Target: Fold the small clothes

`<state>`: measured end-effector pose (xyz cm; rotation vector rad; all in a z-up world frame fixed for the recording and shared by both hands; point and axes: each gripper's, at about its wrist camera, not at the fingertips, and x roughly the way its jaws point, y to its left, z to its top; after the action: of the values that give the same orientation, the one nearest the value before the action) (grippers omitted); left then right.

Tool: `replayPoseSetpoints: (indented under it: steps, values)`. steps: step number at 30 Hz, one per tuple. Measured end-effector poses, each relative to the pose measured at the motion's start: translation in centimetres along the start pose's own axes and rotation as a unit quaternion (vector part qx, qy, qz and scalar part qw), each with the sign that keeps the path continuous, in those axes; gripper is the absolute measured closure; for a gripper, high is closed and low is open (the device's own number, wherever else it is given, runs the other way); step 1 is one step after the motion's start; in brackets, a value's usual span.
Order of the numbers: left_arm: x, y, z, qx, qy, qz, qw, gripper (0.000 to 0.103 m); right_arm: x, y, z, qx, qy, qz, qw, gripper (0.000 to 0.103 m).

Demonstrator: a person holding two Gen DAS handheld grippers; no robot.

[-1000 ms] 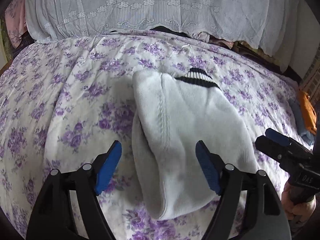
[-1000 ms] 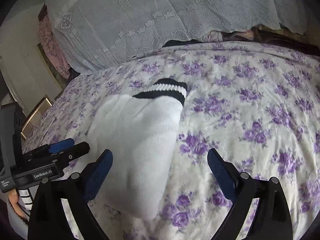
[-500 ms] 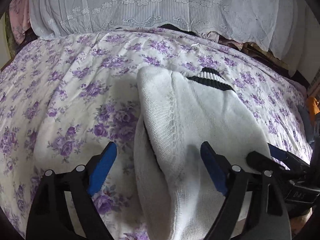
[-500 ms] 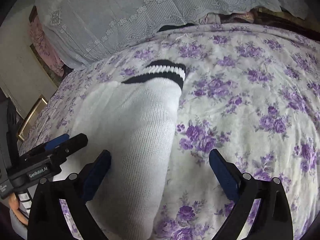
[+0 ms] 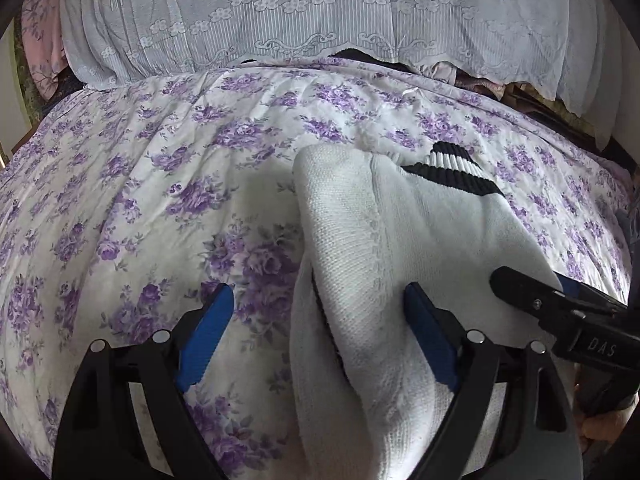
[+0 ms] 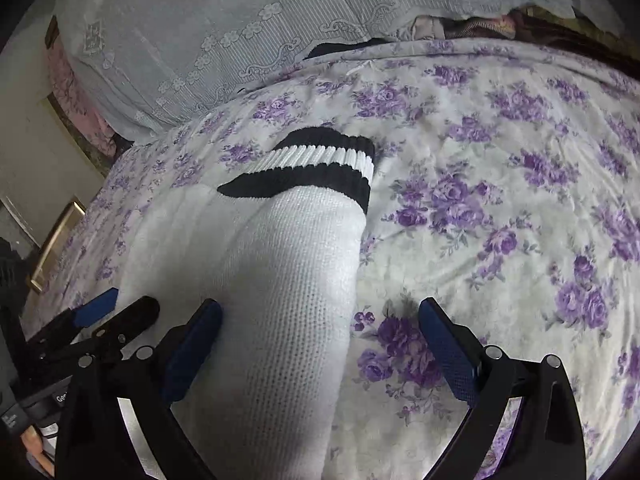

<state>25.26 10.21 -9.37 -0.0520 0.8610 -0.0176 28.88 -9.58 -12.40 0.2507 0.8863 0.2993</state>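
A white knit sock (image 5: pixel 400 248) with a black-and-white striped cuff (image 5: pixel 452 170) lies lengthwise on the purple-flowered bedsheet (image 5: pixel 120 200), doubled into layers at its near end. My left gripper (image 5: pixel 318 328) is open low over that end. The sock's left edge runs between its blue pads, and the right pad (image 5: pixel 430 340) is over the knit. In the right wrist view the same sock (image 6: pixel 272 272) fills the left half, cuff (image 6: pixel 312 164) far. My right gripper (image 6: pixel 320 348) is open over the sock's right edge, its left pad (image 6: pixel 192 348) at the cloth. Each gripper shows in the other's view: the right (image 5: pixel 560 308), the left (image 6: pixel 104 316).
A lace cloth (image 5: pixel 320 20) drapes a pile along the far side of the bed, with pink fabric (image 5: pixel 40 40) at its left end. A person's hand (image 5: pixel 600 436) holds the right gripper's handle. A gold frame edge (image 6: pixel 56 248) stands beyond the bed's left side.
Both grippers have come forward and down onto the near end of the sock, which now looms larger. The left jaws stand a little wider than before.
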Motion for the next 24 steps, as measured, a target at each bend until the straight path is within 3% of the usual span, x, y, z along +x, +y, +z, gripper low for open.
replayPoseSetpoints:
  steps: [4, 7, 12, 14, 17, 24]
  values:
    - [-0.6, -0.6, -0.2, 0.013, -0.010, 0.014, 0.9998, 0.019, -1.1, 0.1, -0.2, -0.001, -0.008, -0.001, 1.000, 0.004]
    - [-1.2, -0.6, -0.4, 0.010, -0.011, -0.004, 0.9999, 0.021, -2.7, -0.3, -0.7, -0.002, -0.017, 0.007, 1.000, 0.004]
    - [-2.7, -1.3, -0.6, 0.017, -0.022, -0.077, 0.9966, 0.020, -4.3, -2.4, -1.3, 0.036, -0.020, 0.041, 0.998, 0.004]
    - [-2.2, -1.4, -0.7, 0.013, -0.004, -0.116, 0.9931, 0.019, -4.2, -3.0, -1.5, 0.052, -0.010, 0.068, 0.996, 0.004]
    - [0.1, -0.8, -1.1, -0.013, 0.047, -0.159, 0.9860, 0.014, -2.9, -3.3, -1.6, 0.074, 0.023, 0.122, 0.990, 0.004]
    - [1.4, 1.0, -1.0, -0.072, 0.068, -0.240, 0.9657, 0.010, -0.5, -2.4, -0.7, 0.079, 0.055, 0.155, 0.983, 0.004]
